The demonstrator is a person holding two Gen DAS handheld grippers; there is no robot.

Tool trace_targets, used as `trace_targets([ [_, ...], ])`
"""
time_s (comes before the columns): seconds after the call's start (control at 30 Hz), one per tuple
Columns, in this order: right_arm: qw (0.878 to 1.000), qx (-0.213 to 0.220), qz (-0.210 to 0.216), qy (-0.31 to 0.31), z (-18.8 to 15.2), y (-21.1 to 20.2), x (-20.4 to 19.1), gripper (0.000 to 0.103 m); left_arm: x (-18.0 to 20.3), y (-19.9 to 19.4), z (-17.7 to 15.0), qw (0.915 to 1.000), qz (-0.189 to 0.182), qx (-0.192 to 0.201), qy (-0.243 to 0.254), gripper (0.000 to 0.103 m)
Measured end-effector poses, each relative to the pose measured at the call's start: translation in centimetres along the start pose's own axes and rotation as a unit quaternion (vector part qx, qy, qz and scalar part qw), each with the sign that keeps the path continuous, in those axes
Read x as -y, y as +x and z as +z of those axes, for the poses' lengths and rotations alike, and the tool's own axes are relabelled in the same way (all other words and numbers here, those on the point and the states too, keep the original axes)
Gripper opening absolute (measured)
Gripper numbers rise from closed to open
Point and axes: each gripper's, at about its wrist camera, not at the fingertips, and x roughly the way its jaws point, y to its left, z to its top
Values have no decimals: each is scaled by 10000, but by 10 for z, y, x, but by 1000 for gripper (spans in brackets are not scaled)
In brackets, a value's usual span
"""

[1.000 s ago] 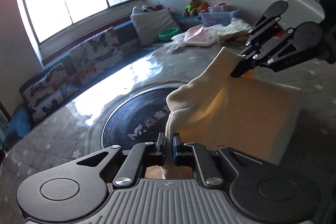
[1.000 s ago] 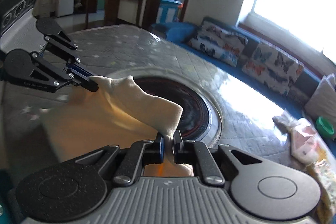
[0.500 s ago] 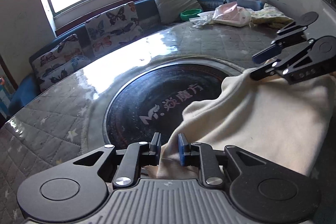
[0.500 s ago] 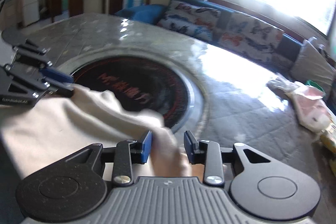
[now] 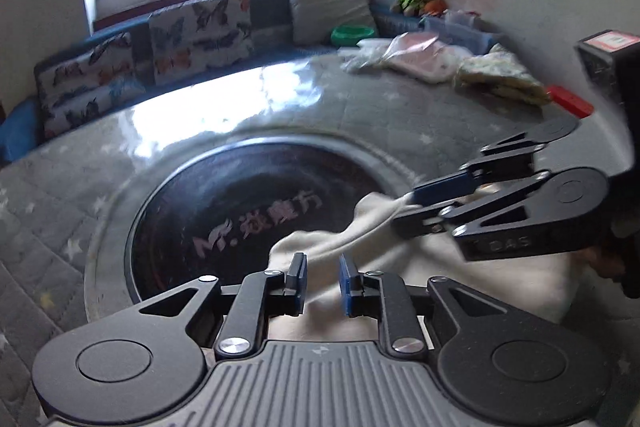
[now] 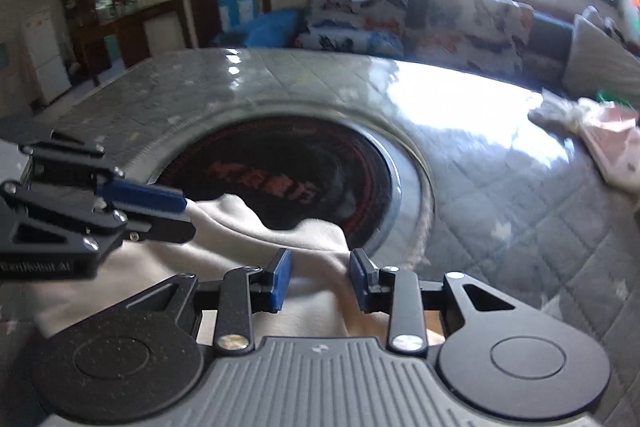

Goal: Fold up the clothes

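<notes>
- Left wrist view: our left tool (image 5: 322, 279) has its blue pads apart, with the cream garment (image 5: 460, 275) lying beneath and between them, not gripped.
- Right wrist view: our right tool (image 6: 320, 283) is likewise spread open over a raised fold of the same cream garment (image 6: 248, 227).
- Seen from the left, the right tool (image 5: 412, 215) has a bit of cloth edge between its fingertips, though the pads are apart.
- We see the garment spread on the grey quilted worktop (image 5: 360, 115), its far edge overlapping the dark round inset (image 5: 240, 211) with lettering.
- Farther out lie a pile of clothes (image 5: 420, 61), a green bowl (image 5: 352, 34) and butterfly-print cushions (image 5: 200, 31) under the window.
</notes>
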Motion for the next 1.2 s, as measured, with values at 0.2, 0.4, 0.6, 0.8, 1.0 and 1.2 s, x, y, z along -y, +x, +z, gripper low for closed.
trace_targets([
  [0.2,9994,119,23,328,-2,-7,11,29,-20,-1,-2,9987,166,-7,-476,21],
  [0.4,9996,124,90,229,4,0,-5,30,0,2,6,9996,42,21,-270,26],
  [0.6,9997,105,-209,47,5,10,-17,30,-1,16,7,9990,259,-63,-361,38],
  [0.8,9996,225,-134,-41,-3,-6,-22,30,0,3,2,9986,375,94,-373,40],
  [1.0,9988,477,-15,-88,-27,-49,-23,30,18,-36,-15,9985,98,479,-253,40],
  [1.2,9975,691,-90,-79,-62,-87,-25,30,38,-66,-47,9975,-25,663,-242,40],
])
